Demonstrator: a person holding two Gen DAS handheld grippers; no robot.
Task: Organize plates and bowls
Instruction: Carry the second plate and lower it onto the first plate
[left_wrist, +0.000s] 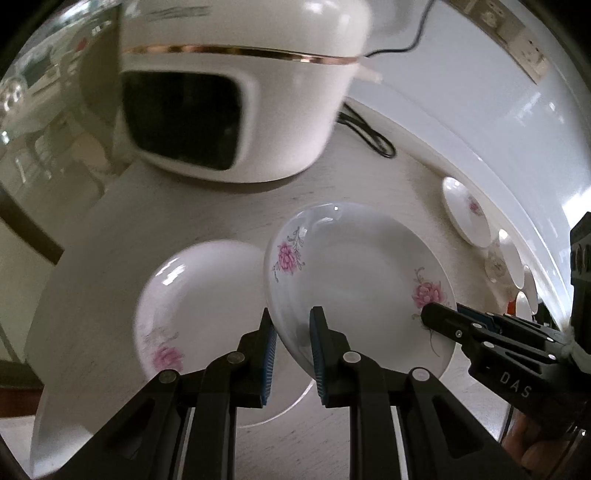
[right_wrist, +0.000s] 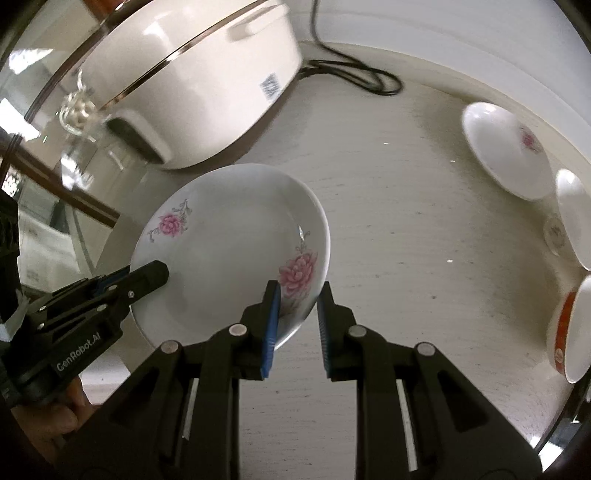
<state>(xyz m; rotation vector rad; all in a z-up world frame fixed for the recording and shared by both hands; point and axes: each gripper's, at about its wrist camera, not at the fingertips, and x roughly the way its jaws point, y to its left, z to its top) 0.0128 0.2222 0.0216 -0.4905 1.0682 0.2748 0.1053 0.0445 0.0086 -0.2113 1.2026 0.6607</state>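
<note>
White electric cooker (left_wrist: 236, 92) with gold trim band and dark front panel, standing on pale wood-grain countertop (right_wrist: 406, 240). Black power cord (right_wrist: 354, 74) looped on the counter behind it, touching the surface. Glass lid (right_wrist: 55, 74) at left edge, reflective. White wall (left_wrist: 480, 110) with socket strip (left_wrist: 517, 40) above.

Cooker (right_wrist: 192, 85) blocks far left of bench (right_wrist: 406, 229); coiled cable (right_wrist: 354, 74) trails behind it. Bowls (right_wrist: 506, 147) crowd right edge along wall. Second plate (left_wrist: 199, 306) lies under lifted plate (right_wrist: 229, 251). Bench centre open between plate and bowls.
</note>
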